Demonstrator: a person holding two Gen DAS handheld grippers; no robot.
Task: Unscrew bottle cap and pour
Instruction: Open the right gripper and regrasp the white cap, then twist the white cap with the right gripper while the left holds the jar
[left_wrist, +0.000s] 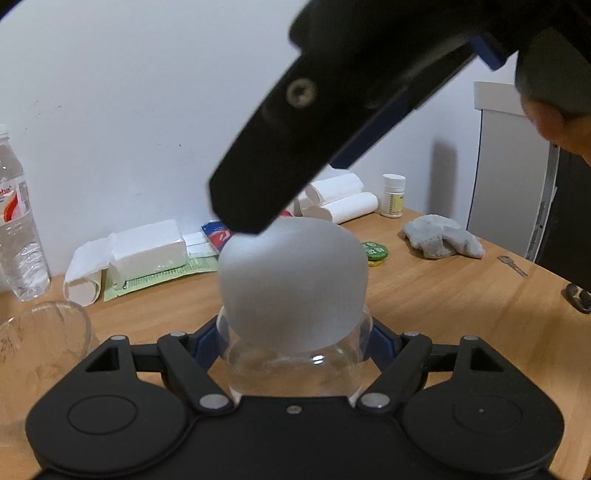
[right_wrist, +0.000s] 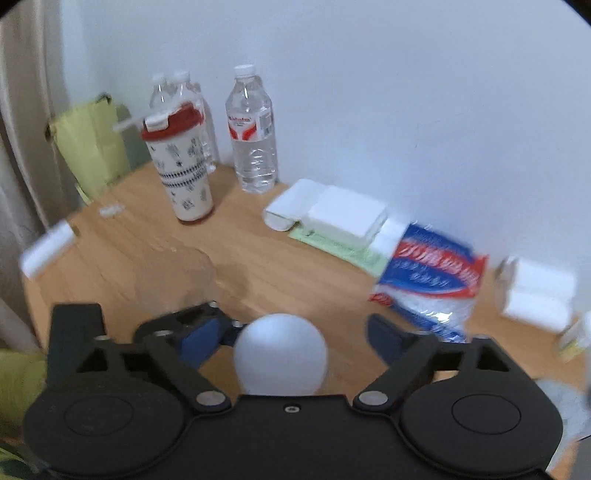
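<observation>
We see left gripper (left_wrist: 293, 332) clamping bottle (left_wrist: 295, 373) neck, centre frame; white cap (right_wrist: 280, 354) sits between spread right gripper (right_wrist: 295, 338) fingers, untouched.

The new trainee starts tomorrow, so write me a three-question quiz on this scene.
1. True or false: the left gripper is shut on the clear bottle.
2. Pick one. The right gripper has its fingers: (A) shut tight with nothing between them, (B) open on either side of the frosted white cap, (C) out of view.
3. Short answer: in the left wrist view, which open vessel stands on the wooden table to the left of the held bottle?

Key: 1 true; 2 B; 3 the drinking glass.
</observation>
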